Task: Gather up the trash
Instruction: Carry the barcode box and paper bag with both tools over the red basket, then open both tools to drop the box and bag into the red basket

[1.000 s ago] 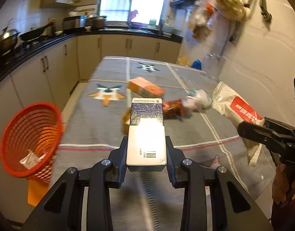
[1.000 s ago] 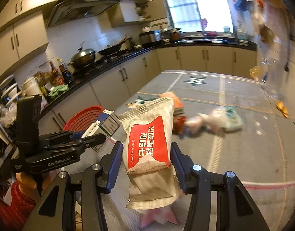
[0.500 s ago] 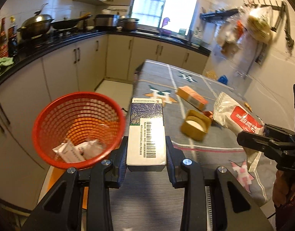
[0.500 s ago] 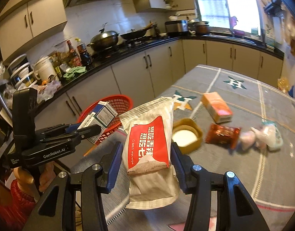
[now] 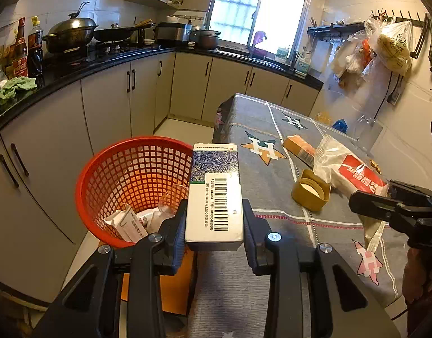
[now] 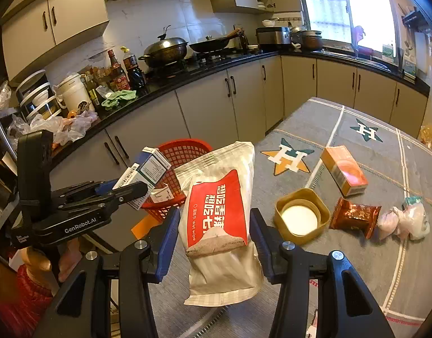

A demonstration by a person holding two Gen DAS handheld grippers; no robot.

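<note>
Task approx. half done. Left gripper [image 5: 214, 225] fingers clamp a white carton [image 5: 215, 194], held centre frame w/ its far end at the rim of the red basket [image 5: 109, 169], which already holds some scraps. Right gripper [image 6: 213, 233] fingers grip a wet-wipe pack [image 6: 218, 219], lower centre, over the worktop [image 6: 385, 253]. Neither dropped yet. Still left mid-right on the worktop: gold lid [image 6: 302, 215], orange box [image 6: 344, 170], brown wrapper [image 6: 355, 217], wadded plastic [image 6: 404, 221].

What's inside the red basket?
The red basket holds a small white carton, a clear plastic cup and some paper. The held box and gripper hide its near side.
</note>
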